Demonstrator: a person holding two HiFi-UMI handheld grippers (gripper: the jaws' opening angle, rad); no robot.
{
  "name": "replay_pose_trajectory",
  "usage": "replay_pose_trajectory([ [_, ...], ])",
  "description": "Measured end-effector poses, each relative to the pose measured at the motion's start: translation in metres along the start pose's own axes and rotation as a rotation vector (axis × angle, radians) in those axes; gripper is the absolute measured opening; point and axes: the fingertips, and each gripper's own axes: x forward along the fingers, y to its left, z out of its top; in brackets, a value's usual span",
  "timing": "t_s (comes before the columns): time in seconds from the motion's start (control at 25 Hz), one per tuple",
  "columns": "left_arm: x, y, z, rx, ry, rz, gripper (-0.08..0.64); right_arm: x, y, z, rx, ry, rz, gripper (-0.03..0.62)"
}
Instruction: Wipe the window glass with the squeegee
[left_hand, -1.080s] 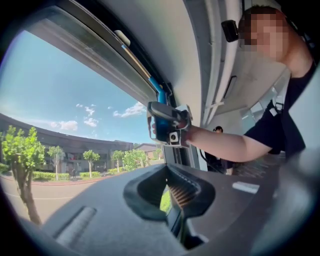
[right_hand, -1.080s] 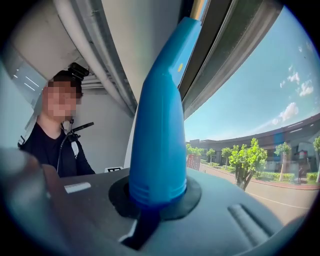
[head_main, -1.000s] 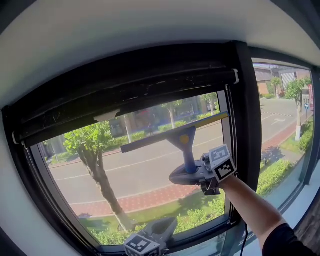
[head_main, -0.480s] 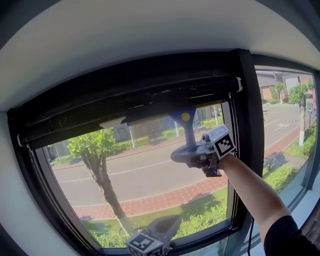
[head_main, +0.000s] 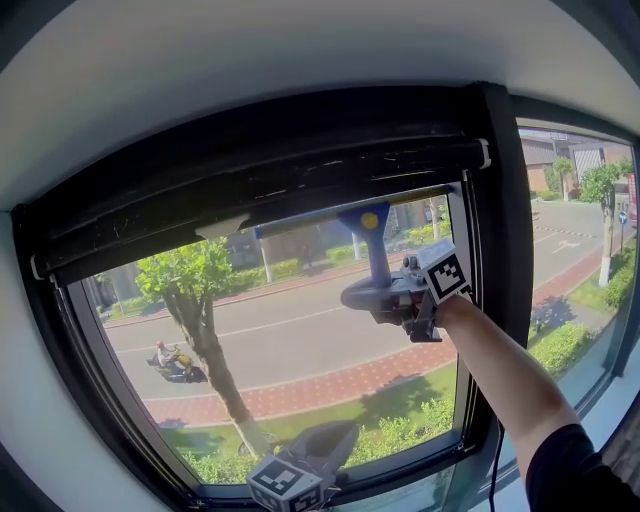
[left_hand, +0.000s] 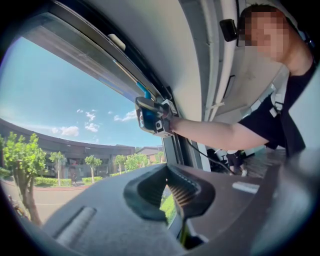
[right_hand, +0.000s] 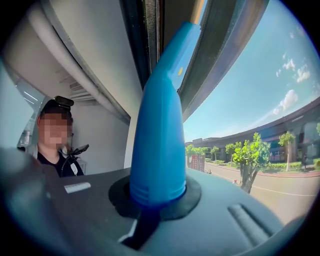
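The squeegee has a blue handle (head_main: 374, 248) with a yellow dot, and its long blade (head_main: 330, 216) lies against the top of the window glass (head_main: 300, 330), just under the black roller blind (head_main: 250, 170). My right gripper (head_main: 388, 296) is shut on the handle's lower end, the arm reaching up from the right. In the right gripper view the blue handle (right_hand: 159, 125) rises straight out of the shut jaws of the right gripper (right_hand: 155, 200). My left gripper (head_main: 320, 452) hangs low by the bottom frame, shut and empty. The left gripper (left_hand: 169, 195) looks up at the squeegee (left_hand: 146, 116).
A thick black mullion (head_main: 497, 250) stands just right of the squeegee, with another pane (head_main: 575, 230) beyond it. The black window frame (head_main: 60, 330) bounds the left side. The white ceiling (head_main: 300, 60) curves overhead. Outside are a tree, a road and a scooter rider.
The right gripper lifted the squeegee from mid-pane to the top of the glass, where its blade now sits level under the blind. The left gripper stayed low.
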Motion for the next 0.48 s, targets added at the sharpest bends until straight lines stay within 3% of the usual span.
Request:
replay_pose_trajectory([
  [0.48, 0.003, -0.008, -0.013, -0.033, 0.029, -0.020, 0.002, -0.002, 0.000, -0.037, 0.052, -0.031, 0.009, 0.005],
])
